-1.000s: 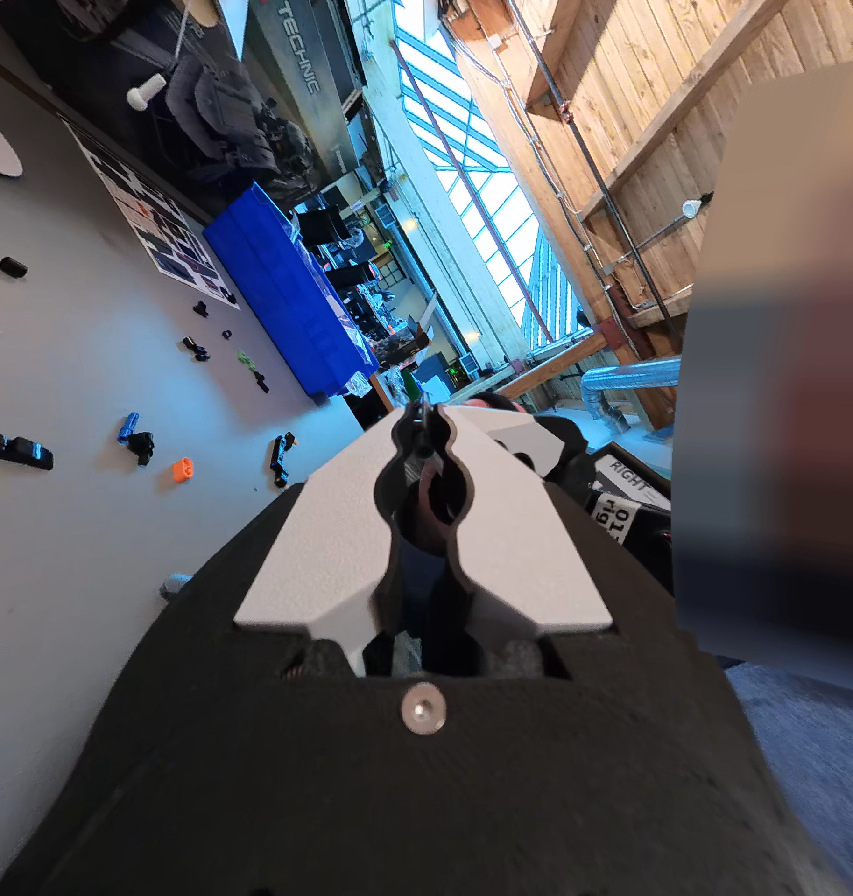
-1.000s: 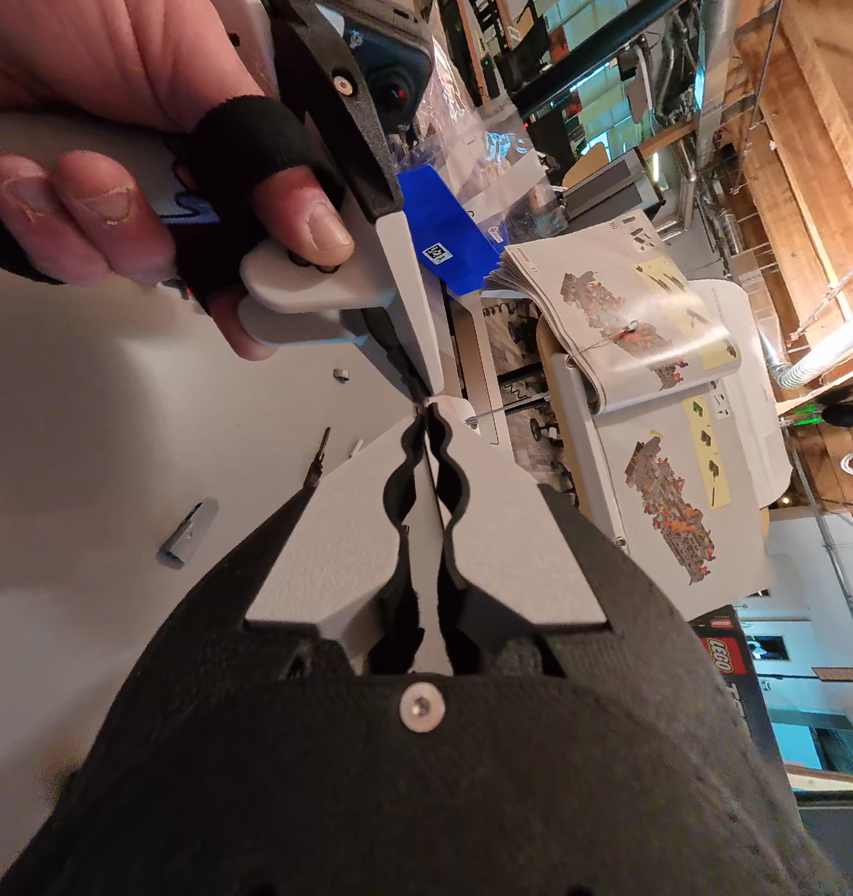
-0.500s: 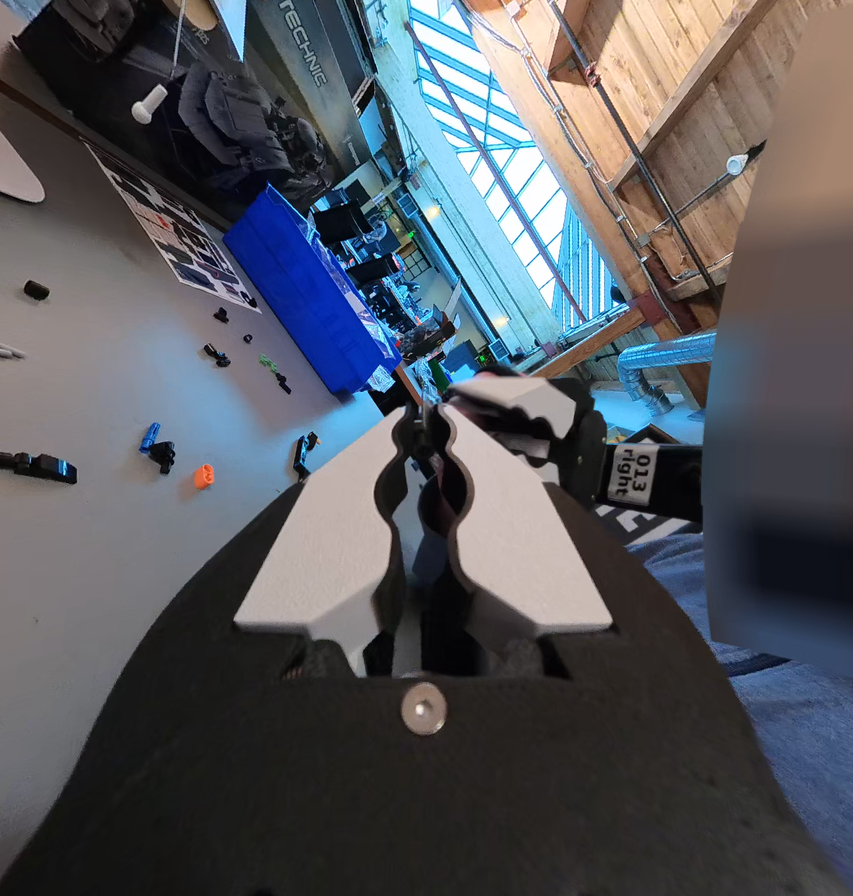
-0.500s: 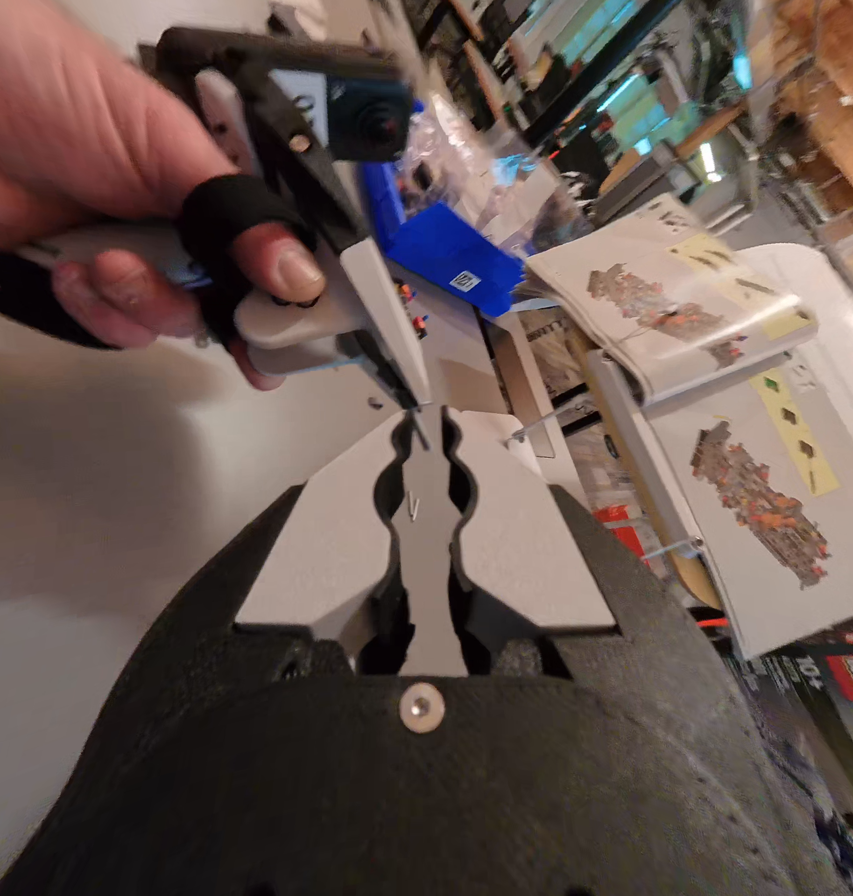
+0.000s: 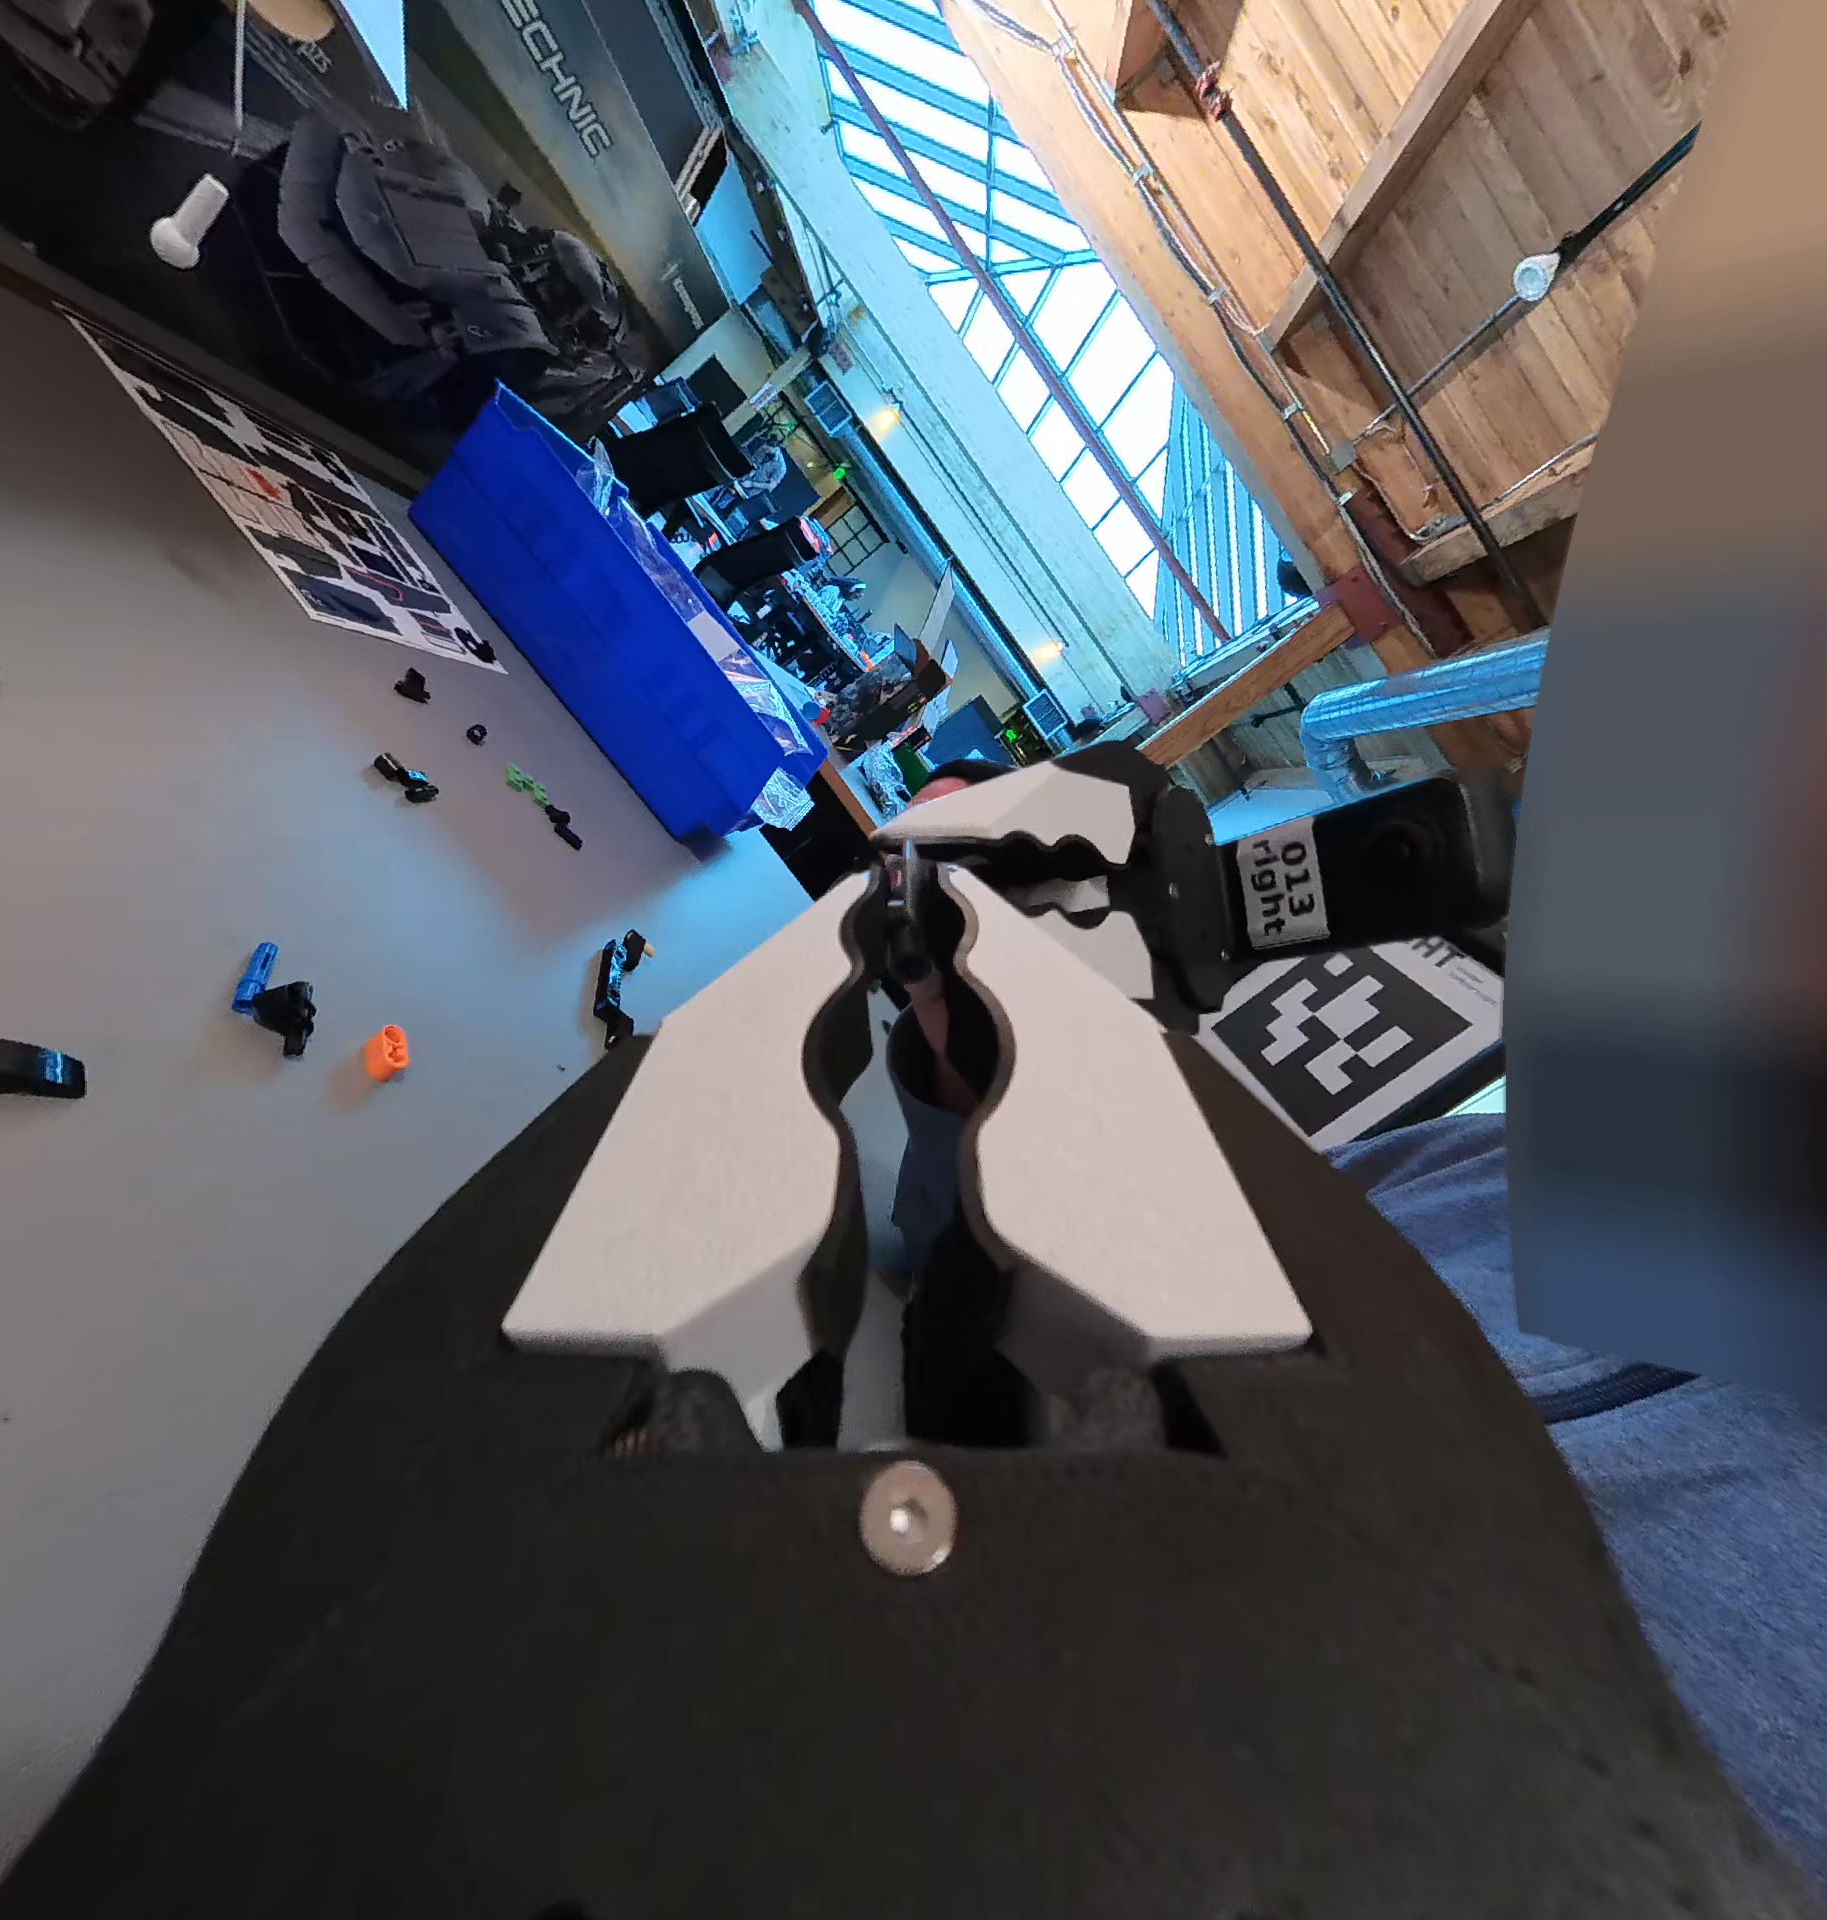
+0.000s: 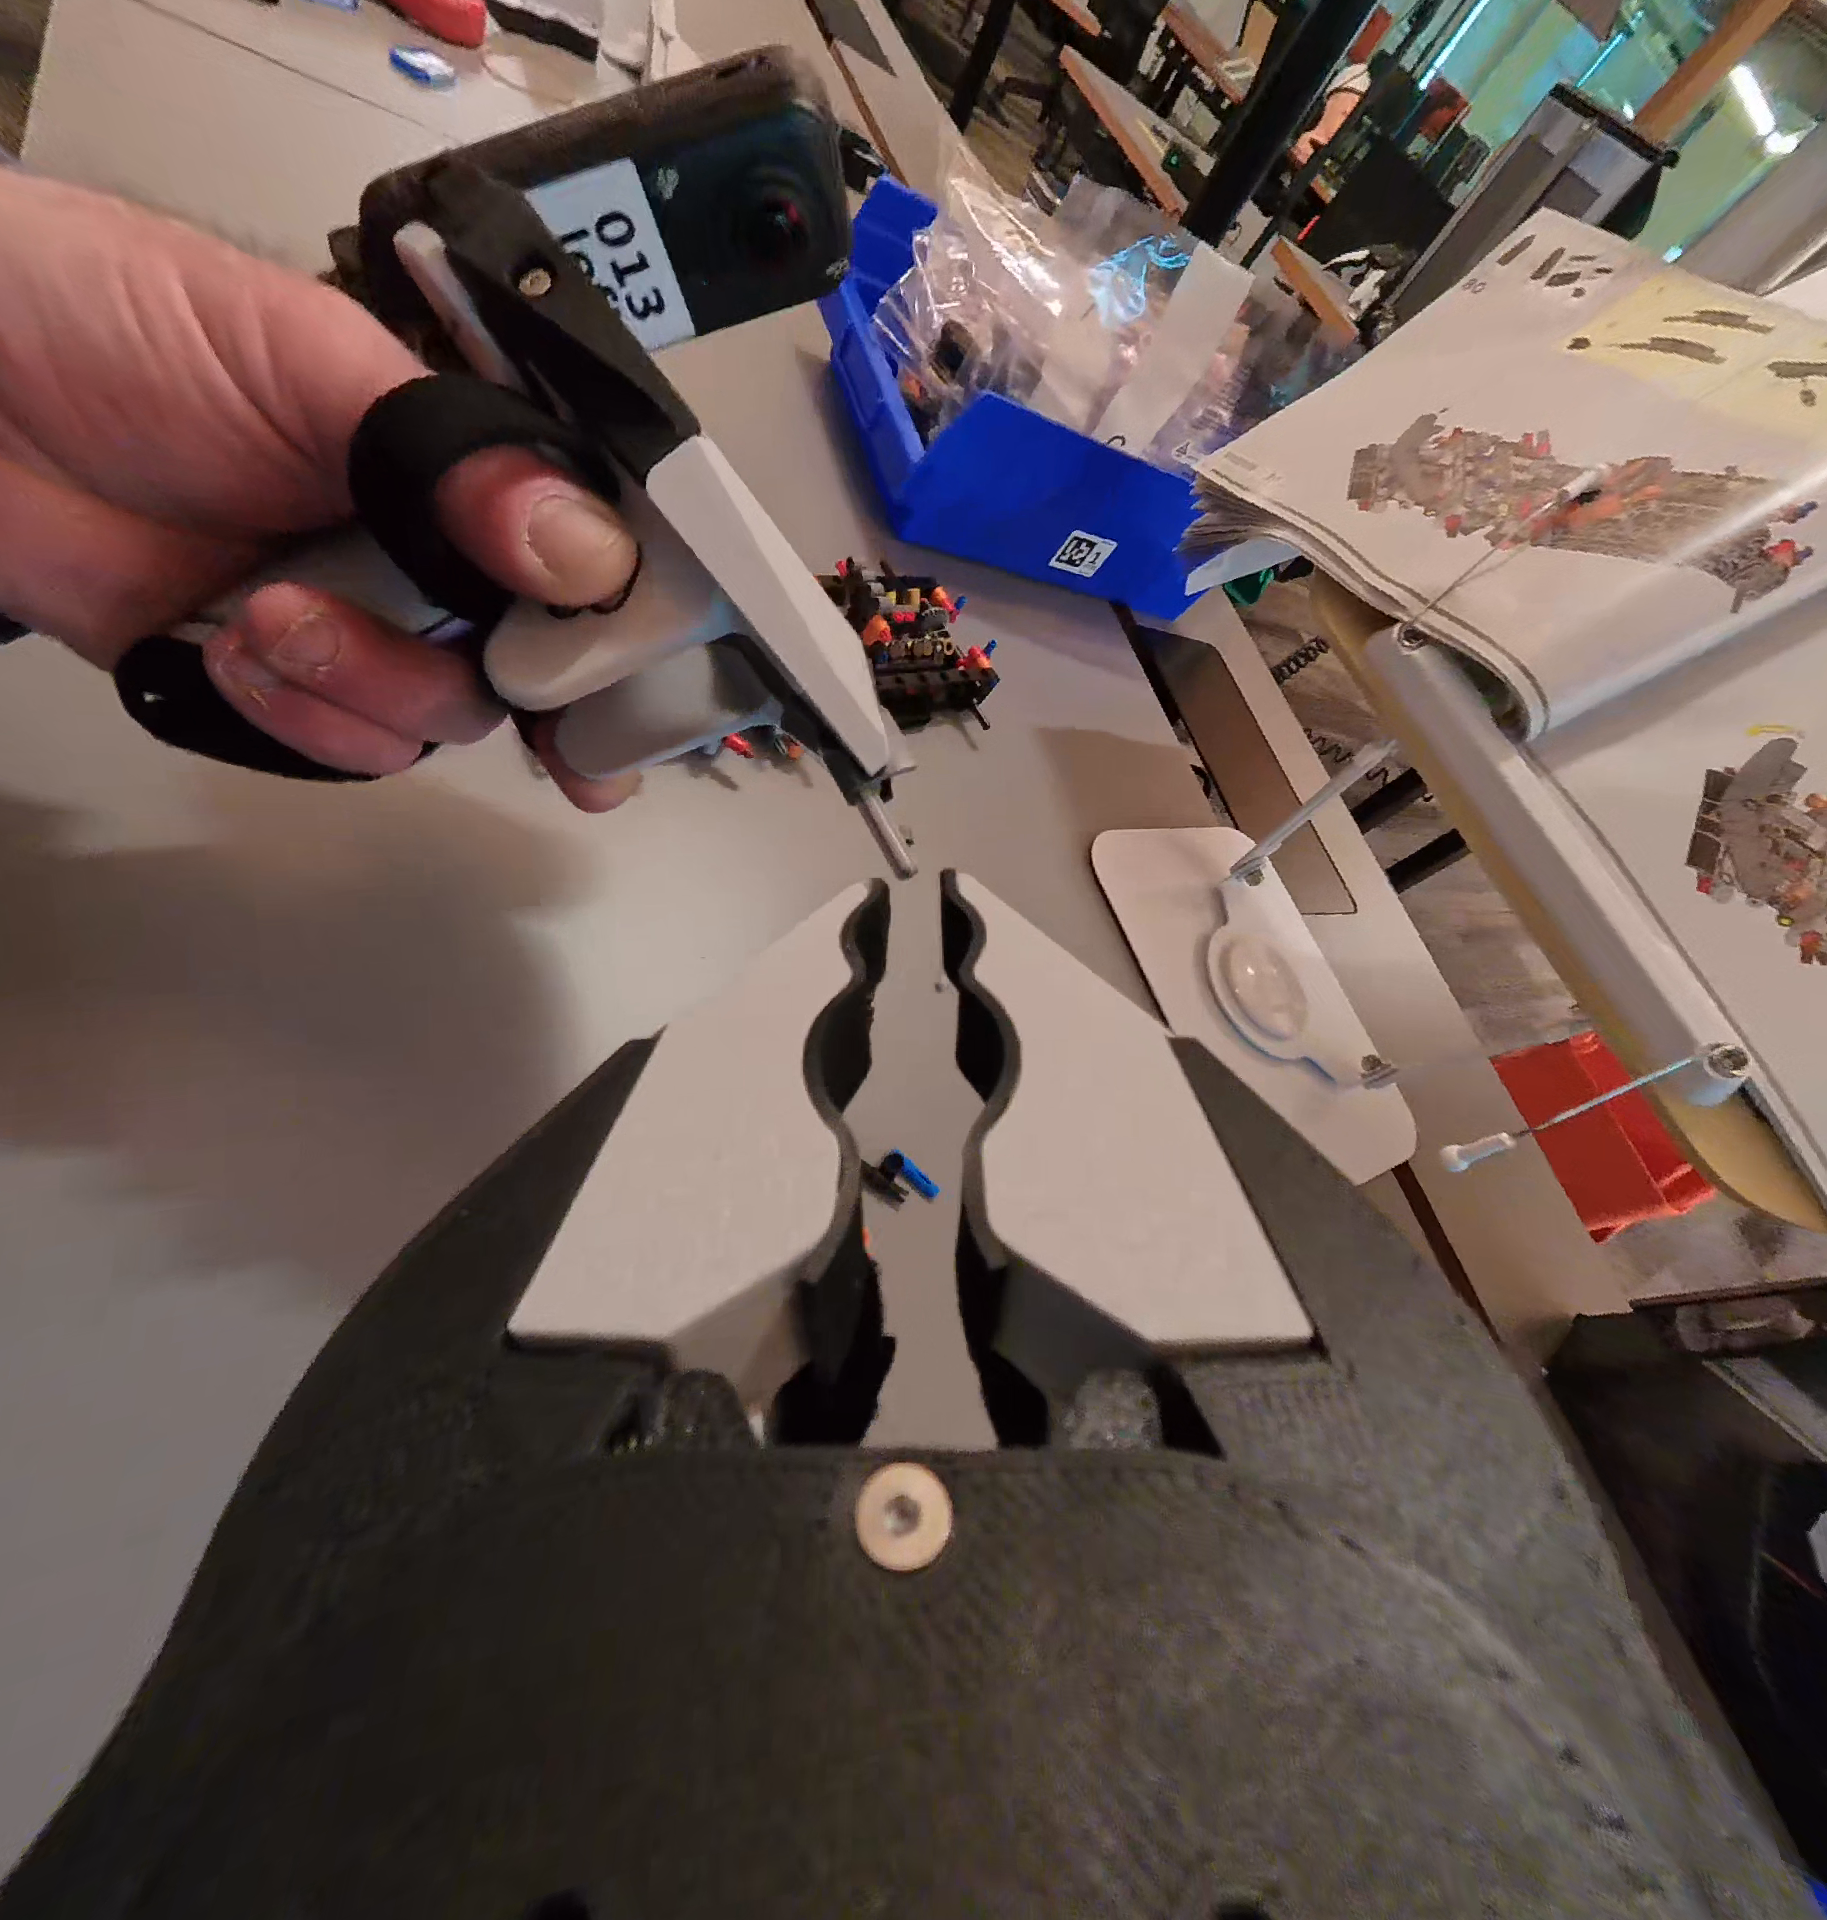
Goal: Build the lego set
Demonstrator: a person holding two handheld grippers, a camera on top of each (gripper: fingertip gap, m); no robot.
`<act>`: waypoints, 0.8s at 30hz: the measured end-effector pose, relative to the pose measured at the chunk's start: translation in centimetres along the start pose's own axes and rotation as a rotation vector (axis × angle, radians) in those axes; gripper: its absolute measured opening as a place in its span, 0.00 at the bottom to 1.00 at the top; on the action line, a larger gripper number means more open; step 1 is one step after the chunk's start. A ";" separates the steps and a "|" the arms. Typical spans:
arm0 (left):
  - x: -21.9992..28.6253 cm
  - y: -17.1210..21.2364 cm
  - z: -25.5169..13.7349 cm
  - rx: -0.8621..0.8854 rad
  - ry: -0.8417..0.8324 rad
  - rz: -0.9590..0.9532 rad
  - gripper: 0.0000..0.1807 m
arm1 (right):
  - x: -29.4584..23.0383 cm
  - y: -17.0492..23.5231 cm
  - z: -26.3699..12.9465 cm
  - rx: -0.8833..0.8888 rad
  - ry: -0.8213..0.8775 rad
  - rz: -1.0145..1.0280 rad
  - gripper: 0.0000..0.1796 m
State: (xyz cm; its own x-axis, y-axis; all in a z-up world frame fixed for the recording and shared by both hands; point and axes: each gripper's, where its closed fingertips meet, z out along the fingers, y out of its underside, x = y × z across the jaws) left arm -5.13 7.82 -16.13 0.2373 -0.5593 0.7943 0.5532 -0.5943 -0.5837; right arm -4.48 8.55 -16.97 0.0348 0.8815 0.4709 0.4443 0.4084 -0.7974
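My left gripper (image 5: 907, 883) is shut on a small black piece with a grey axle (image 5: 904, 920). In the right wrist view a hand holds the left gripper (image 6: 878, 774) above the table, and the grey axle (image 6: 888, 831) sticks out of its tips. My right gripper (image 6: 914, 883) is open and empty, its tips just short of the axle's end. It also shows in the left wrist view (image 5: 919, 847), right beyond my left tips. A partly built lego model (image 6: 919, 644) lies on the table behind the left gripper.
Loose pieces lie on the grey table (image 5: 161, 1299): an orange one (image 5: 386, 1051), a blue one (image 5: 254, 977), a green one (image 5: 522, 779). A blue bin (image 6: 992, 468) with plastic bags stands behind. An open instruction booklet (image 6: 1563, 468) rests on a stand at the right. Both grippers' tips are close together, under 4 cm apart.
My right gripper has opened and drawn back from the left gripper's tips. The axle piece stays in the left gripper. Both views have tilted down toward the table.
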 end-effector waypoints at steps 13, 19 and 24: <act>-0.2 0.8 0.7 -0.036 -0.043 0.036 0.03 | -0.1 1.0 -0.4 -0.080 0.038 -0.096 0.00; -0.2 0.9 0.7 -0.033 -0.073 0.067 0.03 | -0.4 1.0 -0.3 -0.089 0.057 -0.112 0.00; -0.3 1.0 0.8 -0.045 -0.111 0.110 0.03 | -0.5 1.0 -0.2 -0.116 0.082 -0.127 0.00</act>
State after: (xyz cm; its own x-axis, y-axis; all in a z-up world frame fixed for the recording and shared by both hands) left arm -4.06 7.84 -16.80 0.3824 -0.5565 0.7376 0.4834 -0.5599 -0.6730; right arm -3.92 8.50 -17.91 0.0424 0.8007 0.5975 0.5495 0.4808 -0.6833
